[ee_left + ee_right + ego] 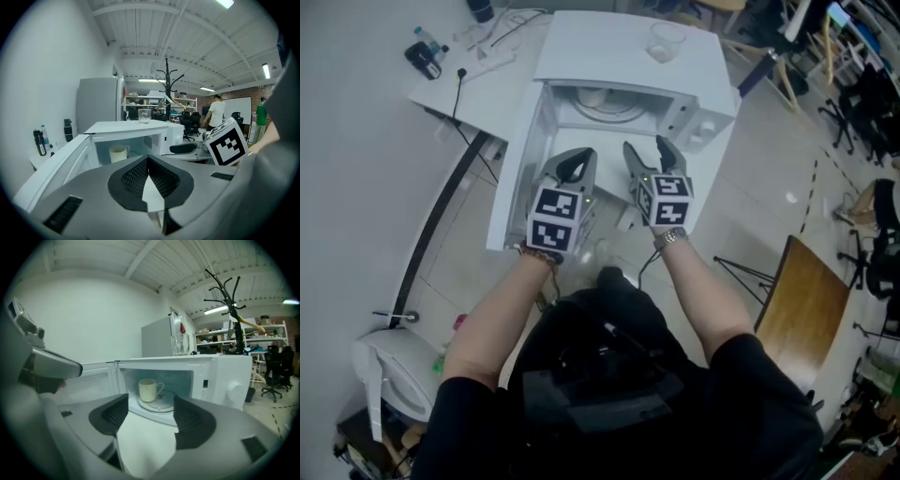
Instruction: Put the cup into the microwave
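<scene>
A cream cup [148, 390] with a handle stands upright on the glass turntable inside the white microwave [220, 376]; the same cup [118, 153] shows through the opening in the left gripper view, and its rim [592, 97] in the head view. The microwave door [517, 169] hangs wide open to the left. My right gripper [649, 150] is in front of the opening, apart from the cup, jaws open with nothing between them. My left gripper [573, 167] is beside it, near the door, jaws shut and empty.
A clear glass [665, 41] stands on top of the microwave [628, 47]. A white desk [473, 75] at the left carries cables and a small bottle. A wooden board [803, 309] and office chairs are to the right. A white bin [394, 370] sits at lower left.
</scene>
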